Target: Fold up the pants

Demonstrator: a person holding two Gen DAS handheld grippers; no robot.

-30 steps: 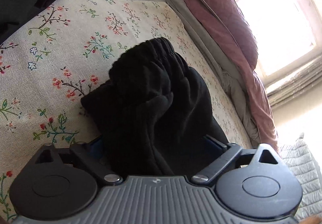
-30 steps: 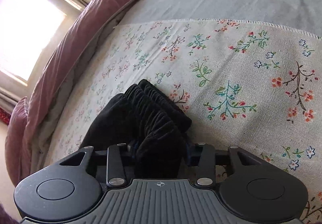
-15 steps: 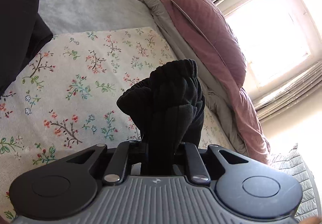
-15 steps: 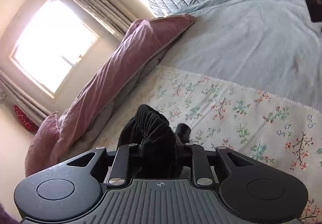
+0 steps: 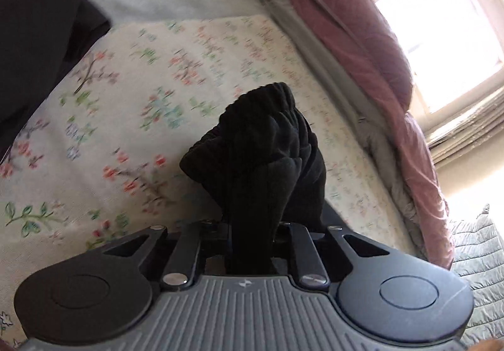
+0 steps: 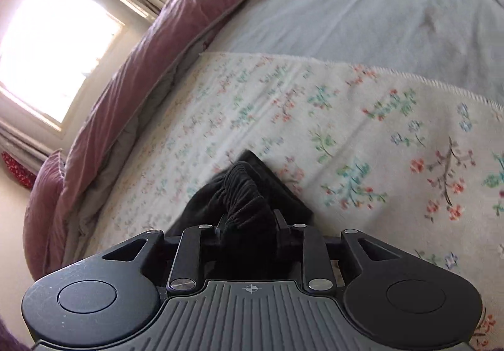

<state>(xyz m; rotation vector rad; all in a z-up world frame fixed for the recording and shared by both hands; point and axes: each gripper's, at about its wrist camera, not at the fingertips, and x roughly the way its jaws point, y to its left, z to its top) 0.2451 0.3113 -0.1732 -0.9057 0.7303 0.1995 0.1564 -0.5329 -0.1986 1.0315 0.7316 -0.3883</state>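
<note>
- The left gripper [image 5: 252, 240] is pinching a bunched fold of the black, soft, ribbed-waist fabric pants [image 5: 264, 155]; its fingers are pressing close together on the cloth, which is filling the gap between them.
- The right gripper [image 6: 249, 231] is likewise clamping the gathered elastic waistband [image 6: 245, 196] of the same pants, its fingers squeezing the puckered band from both sides.
- Judging from the two grips, each gripper is taking one end of the waistband so the garment can hang or be spread evenly before a fold; the pinches sit on the thick band, probably because it is slipping less than thin cloth.
- The pants are sitting in both grippers, held above the cream cotton bedspread with small red and green flower sprigs [image 6: 362, 136]; whether any part is touching it, I cannot tell.
- In each view the waistband is pointing away from the camera, with the rest of the cloth trailing back under the gripper, so the long axis is hidden and I cannot tell its direction.
- Beyond the bedspread a pale grey blanket [image 6: 362, 4] is covering the bed.
- Farther off a dusky pink rolled duvet [image 5: 362, 45] is lying along the bed's edge, under a bright window [image 5: 441, 29].
</note>
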